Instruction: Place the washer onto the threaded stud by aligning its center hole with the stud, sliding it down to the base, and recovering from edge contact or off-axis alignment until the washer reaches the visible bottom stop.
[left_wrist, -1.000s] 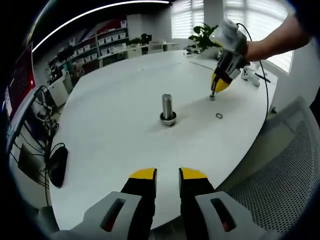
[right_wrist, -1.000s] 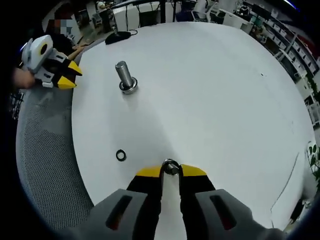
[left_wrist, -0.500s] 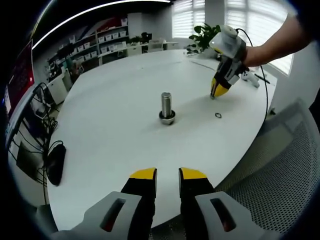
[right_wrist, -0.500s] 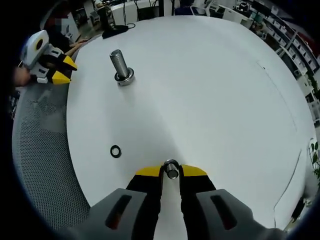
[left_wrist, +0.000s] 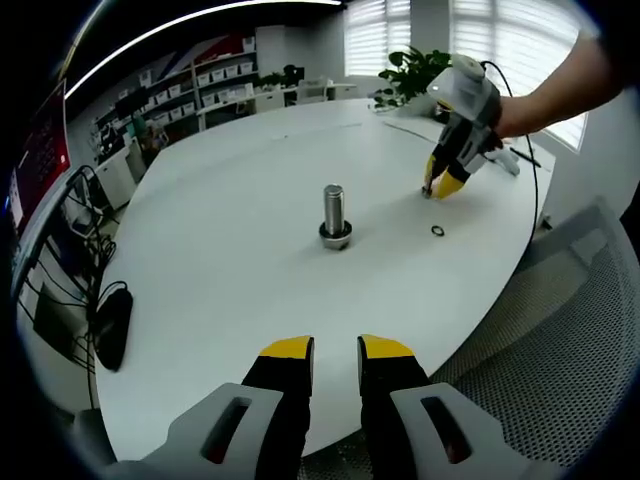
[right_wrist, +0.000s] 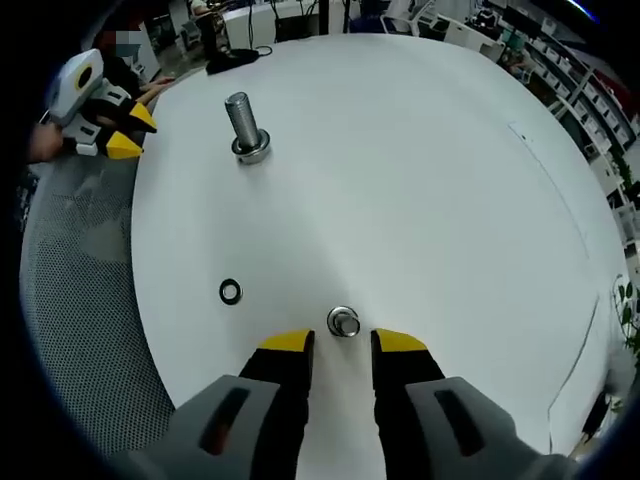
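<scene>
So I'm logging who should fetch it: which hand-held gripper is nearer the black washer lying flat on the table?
Right. The right hand-held gripper hovers just beside the black washer; the left hand-held gripper sits back at the table edge, beyond the stud.

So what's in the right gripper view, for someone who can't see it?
The right gripper, jaws open, hovers at a small metal nut on a white table. A dark washer lies nearby; farther off stands the threaded stud, with the left gripper beyond.

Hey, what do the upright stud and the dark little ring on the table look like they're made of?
Stud: looks like bare steel, grey with a dull metallic sheen. Dark ring: black and matte, possibly rubber or blackened metal; too small to tell.
</scene>
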